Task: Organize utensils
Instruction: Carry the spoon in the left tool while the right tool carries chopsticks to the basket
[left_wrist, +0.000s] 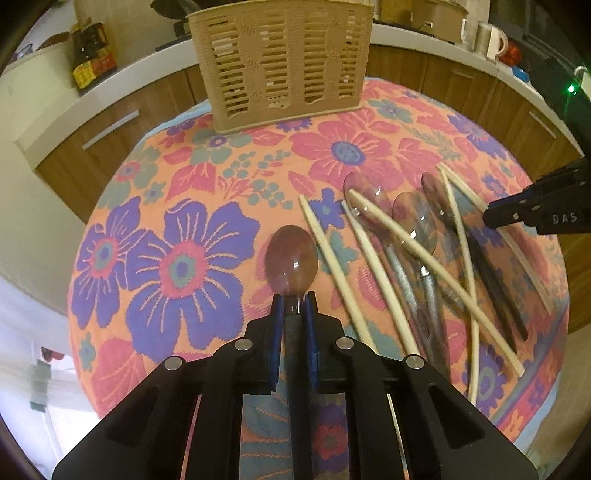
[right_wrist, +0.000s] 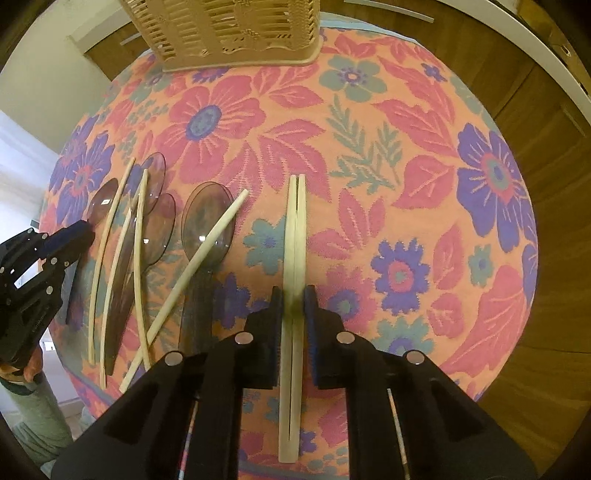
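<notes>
Jaws both clamped: my left gripper (left_wrist: 294, 301) holds a spoon (left_wrist: 291, 258), my right gripper (right_wrist: 293, 295) a chopstick pair (right_wrist: 295, 229). I should lift both level, then carry them to the basket (left_wrist: 284, 62) at the counter's far edge.

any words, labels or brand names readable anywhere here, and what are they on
"DAS": white letters on the side of the right gripper, seen from the left wrist; the word may run on past the picture's edge.
Label on the dark bottle on the counter: yellow and red print, too blurred to read.
Moulded lettering on the left gripper, seen from the right wrist: too small to read.
Nothing else bears text.
</notes>
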